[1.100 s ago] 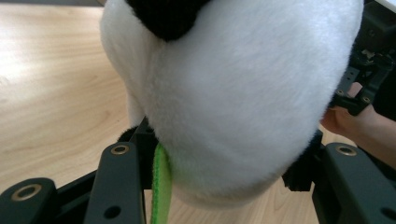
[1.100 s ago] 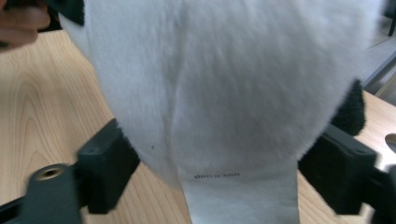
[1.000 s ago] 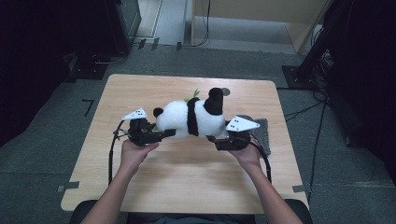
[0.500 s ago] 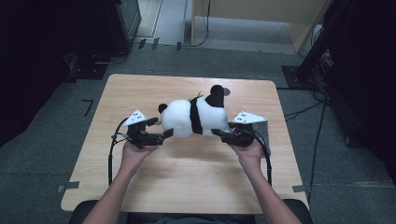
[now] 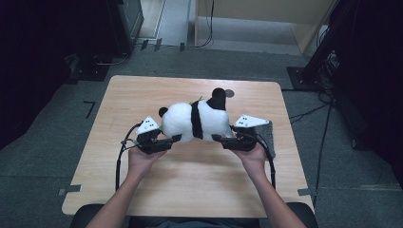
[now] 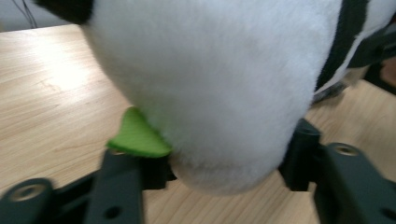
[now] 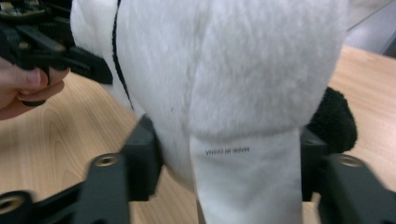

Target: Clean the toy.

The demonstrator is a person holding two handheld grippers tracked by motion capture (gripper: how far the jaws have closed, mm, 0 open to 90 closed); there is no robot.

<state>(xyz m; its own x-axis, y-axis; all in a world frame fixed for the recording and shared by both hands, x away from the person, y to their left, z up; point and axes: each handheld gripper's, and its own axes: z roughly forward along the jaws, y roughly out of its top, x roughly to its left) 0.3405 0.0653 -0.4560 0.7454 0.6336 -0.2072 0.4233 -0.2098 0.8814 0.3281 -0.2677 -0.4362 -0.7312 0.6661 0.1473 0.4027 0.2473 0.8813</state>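
Item: plush panda (image 5: 195, 121) — white body, black band, black ear and limb, a green felt leaf (image 6: 136, 137) at its underside. It hangs between the two tools above the middle of the wooden bench (image 5: 142, 95), head end at the person's left.

Change since a second ago: the toy sits slightly more to the right and is turned, with the black limb now pointing up at the far side.

Left tool (image 5: 164, 141): jaws just closing after a brief release, now pressing the white plush on both sides.

Right tool (image 5: 223, 140): jaws just opening a little, yet clamped on the rear end and its sewn label (image 7: 245, 182).

Reading — a regrip to rotate the toy, probably mid-course.
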